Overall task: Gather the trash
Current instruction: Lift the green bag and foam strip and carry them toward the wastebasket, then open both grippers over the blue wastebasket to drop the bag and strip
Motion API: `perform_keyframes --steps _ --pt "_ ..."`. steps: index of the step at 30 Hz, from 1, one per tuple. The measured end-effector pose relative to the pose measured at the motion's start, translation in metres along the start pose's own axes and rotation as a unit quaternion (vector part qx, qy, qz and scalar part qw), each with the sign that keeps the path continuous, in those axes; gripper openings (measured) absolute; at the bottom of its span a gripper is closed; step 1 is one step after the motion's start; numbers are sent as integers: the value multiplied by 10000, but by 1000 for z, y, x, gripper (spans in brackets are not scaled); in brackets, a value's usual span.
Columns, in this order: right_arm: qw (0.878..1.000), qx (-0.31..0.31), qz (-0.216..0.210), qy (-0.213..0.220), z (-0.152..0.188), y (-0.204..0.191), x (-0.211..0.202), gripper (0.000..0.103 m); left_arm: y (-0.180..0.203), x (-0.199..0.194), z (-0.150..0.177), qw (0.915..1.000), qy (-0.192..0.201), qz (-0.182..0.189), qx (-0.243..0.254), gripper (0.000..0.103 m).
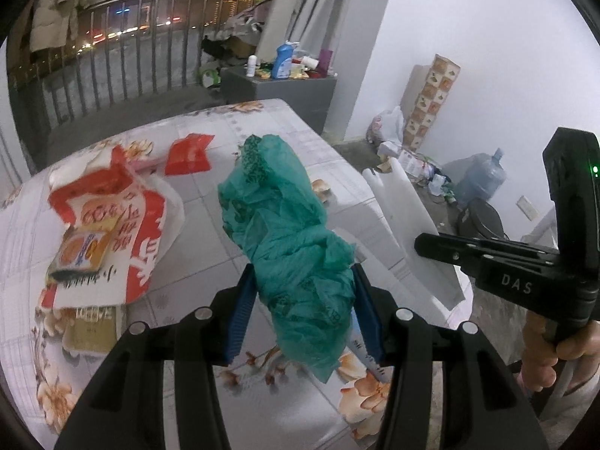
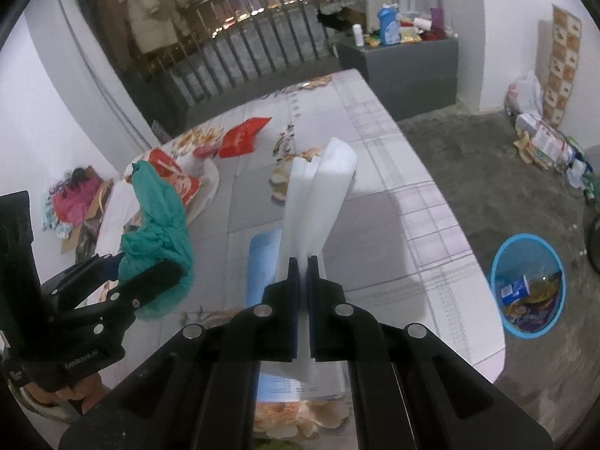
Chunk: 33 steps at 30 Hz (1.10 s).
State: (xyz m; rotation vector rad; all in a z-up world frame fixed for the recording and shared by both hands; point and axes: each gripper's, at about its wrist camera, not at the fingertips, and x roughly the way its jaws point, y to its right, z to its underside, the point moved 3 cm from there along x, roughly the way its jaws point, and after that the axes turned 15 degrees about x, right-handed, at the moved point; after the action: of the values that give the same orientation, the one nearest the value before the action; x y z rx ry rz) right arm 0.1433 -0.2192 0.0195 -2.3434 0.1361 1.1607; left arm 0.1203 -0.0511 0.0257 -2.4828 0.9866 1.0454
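Evidently light and limp, the crumpled green plastic bag (image 1: pixel 296 240) sits bunched mid-length in the left gripper (image 1: pixel 300 300) jaws, while the right gripper (image 2: pixel 303 262) jaws pinch stiff white foam strips (image 2: pixel 318 202) at the end.

White letters reading "DAS" stand on the black body of the right gripper (image 1: pixel 427 242), seen from the left wrist camera. The left gripper (image 2: pixel 150 277) carries the small mark "GenRobot.AI" on its housing. Red characters on the red-and-white bag (image 1: pixel 108 225) are too blurred to read.
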Motion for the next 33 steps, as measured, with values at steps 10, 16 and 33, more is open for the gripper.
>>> perform_keyframes --steps 10,16,33 --pt "9985 411 -34 364 -9 26 -22 3 21 9 -31 9987 46 276 436 49" --pt "9961 705 -85 519 -14 50 -32 3 40 16 -48 9971 37 407 642 49" --pt "9785 1779 -69 1044 -23 143 -69 3 129 58 -99 9848 -182 1006 1403 49"
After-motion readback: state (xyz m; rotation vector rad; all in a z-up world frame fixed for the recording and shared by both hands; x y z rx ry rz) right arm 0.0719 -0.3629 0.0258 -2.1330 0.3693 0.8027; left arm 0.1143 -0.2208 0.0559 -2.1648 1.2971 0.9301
